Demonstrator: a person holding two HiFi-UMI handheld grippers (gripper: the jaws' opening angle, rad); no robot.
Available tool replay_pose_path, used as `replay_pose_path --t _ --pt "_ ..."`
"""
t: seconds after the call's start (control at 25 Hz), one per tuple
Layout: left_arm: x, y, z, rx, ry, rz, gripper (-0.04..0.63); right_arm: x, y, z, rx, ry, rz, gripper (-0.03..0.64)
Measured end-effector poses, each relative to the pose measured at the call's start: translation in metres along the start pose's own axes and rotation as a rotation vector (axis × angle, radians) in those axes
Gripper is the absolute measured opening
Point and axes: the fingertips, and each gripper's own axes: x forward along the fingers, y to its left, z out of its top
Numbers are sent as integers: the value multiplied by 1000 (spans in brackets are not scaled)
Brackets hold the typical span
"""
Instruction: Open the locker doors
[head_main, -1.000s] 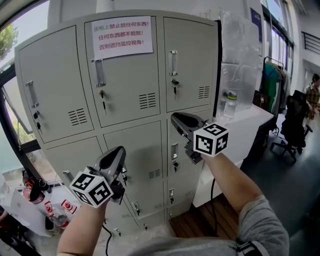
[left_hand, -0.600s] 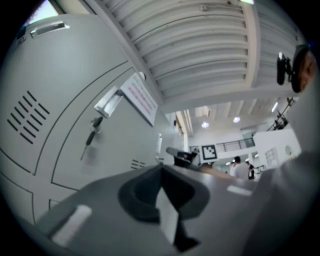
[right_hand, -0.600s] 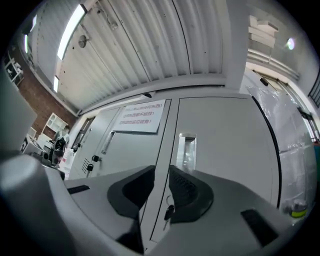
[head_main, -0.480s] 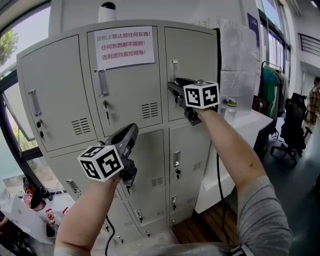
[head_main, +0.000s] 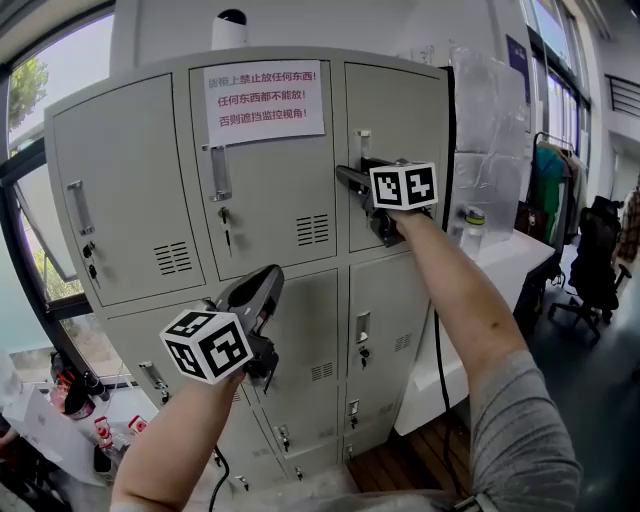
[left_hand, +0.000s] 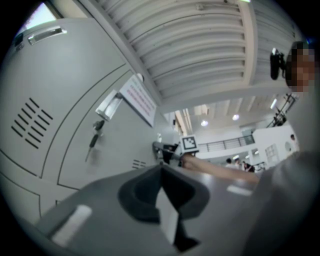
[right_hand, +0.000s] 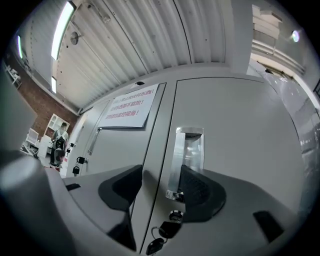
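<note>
The grey lockers (head_main: 130, 190) stand with every door closed. My right gripper (head_main: 347, 178) is raised to the top right door (head_main: 395, 105), just under its metal handle (head_main: 362, 148). In the right gripper view its jaws (right_hand: 161, 187) are opening. The handle's (right_hand: 186, 157) lower end lies between them next to the right pad (right_hand: 200, 192), and neither pad presses on it. A key (right_hand: 162, 234) hangs in the lock below. My left gripper (head_main: 268, 280) hovers shut before the middle row, holding nothing (left_hand: 161, 172).
A paper notice (head_main: 265, 102) is taped on the top middle door. A white table (head_main: 500, 262) with a bottle (head_main: 472, 222) adjoins the lockers on the right, an office chair (head_main: 590, 270) beyond it. Bottles (head_main: 100, 430) stand low on the left.
My right gripper rose from the middle-row door to the top right door's handle and its jaws spread apart. The left gripper lifted a little and stayed shut.
</note>
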Motion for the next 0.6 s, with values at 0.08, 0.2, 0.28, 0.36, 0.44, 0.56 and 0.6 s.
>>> replay_pose_path --t 0.08,0.2,0.28,0.36,0.44,0.56,0.6 --pt "1 -2 -1 -3 0 0 2 -3 4 -1 10 -2 34 220" --pt "8 -11 -4 -7 -2 -9 2 -16 9 3 30 -10 88 221" --pt "16 -20 -7 -14 -4 -21 2 -35 14 7 22 -21 128 221" --pt "26 -33 -12 -19 -4 -40 2 -63 16 11 13 -40 167 221" --pt "37 -48 -19 -20 -3 -61 2 -101 12 16 -2 -66 197 220" --pt "55 -71 -29 -24 3 -93 2 -166 -8 21 -59 -95 194 215" --pt "61 -78 -33 -25 6 -102 2 -187 -20 20 -91 -93 173 211"
